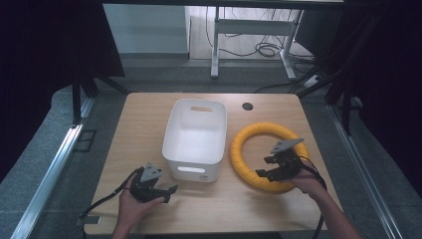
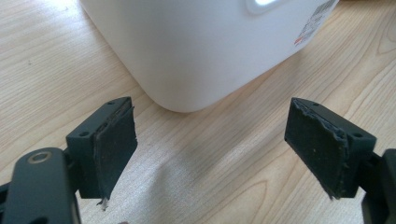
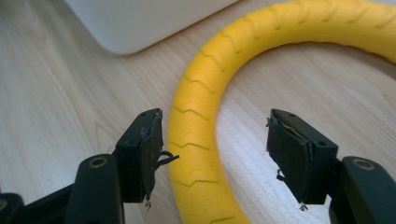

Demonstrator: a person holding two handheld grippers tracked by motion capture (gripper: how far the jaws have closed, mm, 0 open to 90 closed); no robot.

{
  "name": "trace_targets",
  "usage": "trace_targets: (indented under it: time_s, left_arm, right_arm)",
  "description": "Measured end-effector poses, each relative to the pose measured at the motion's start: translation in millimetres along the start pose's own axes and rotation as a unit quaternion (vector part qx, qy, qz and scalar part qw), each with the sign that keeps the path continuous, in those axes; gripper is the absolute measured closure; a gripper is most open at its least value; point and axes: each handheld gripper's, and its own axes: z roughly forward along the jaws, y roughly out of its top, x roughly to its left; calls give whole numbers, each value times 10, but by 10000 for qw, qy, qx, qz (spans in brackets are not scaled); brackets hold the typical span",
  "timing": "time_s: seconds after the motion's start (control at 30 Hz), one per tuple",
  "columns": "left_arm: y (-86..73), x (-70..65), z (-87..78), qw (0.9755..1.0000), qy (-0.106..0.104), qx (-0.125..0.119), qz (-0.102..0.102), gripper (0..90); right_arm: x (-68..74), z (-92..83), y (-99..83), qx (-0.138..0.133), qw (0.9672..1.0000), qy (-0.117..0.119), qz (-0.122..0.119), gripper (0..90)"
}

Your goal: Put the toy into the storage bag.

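1. A person seated at a light wooden table (image 1: 149, 114) worked 2 hand-held grippers, 1 in each hand, with a white rectangular plastic bin (image 1: 195, 139) standing open-topped near the table's middle.

2. The yellow ridged foam ring (image 1: 239, 149) lay flat on the wood just beside the bin's right wall, apparently not touching it.

3. The right gripper (image 1: 268, 167) hung over the ring's near arc, angled toward the bin. In the right gripper view its jaws stood partly open on either side of the yellow band (image 3: 196, 135); the pads (image 3: 149, 149) did not press on it, so nothing was held. The straddling pose looked set for a pinch across the band, the likely way to lift the ring.

4. The left gripper (image 1: 166, 191) rested low near the table's front edge, pointed at the bin's near corner (image 2: 187, 70). Its jaws gaped wide and empty over bare wood, seemingly parked clear of the other hand's work, or ready to steady the bin.

5. With its open top beside the ring, the bin looked like the probable destination.
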Motion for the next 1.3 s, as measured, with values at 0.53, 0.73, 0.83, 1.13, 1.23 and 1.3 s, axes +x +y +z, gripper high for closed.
trace_targets:
  time_s: [0.53, 0.73, 0.83, 1.13, 1.23, 1.3]
  left_arm:
    - [2, 25, 21, 10000, -14, 22, -14, 168]
    - [-3, 28, 30, 10000, -7, 51, -15, 168]
    - [-6, 27, 36, 10000, -6, 65, -20, 168]
    - [-13, 35, 46, 10000, 4, 78, -29, 168]
    - [-16, 31, 56, 9999, -3, 100, -28, 168]
    - [-16, 29, 62, 9999, -11, 106, -26, 168]
  right_arm:
    - [54, 346, 198, 1688, 9834, 288, -596, 354]
    - [110, 522, 202, 2128, 9735, 311, -773, 354]
    - [122, 598, 193, 2319, 9685, 290, -859, 355]
    - [157, 784, 177, 2841, 9532, 222, -1007, 477]
    - [168, 804, 193, 2909, 9511, 136, -1034, 492]
    - [168, 814, 207, 2996, 9476, 146, -1100, 498]
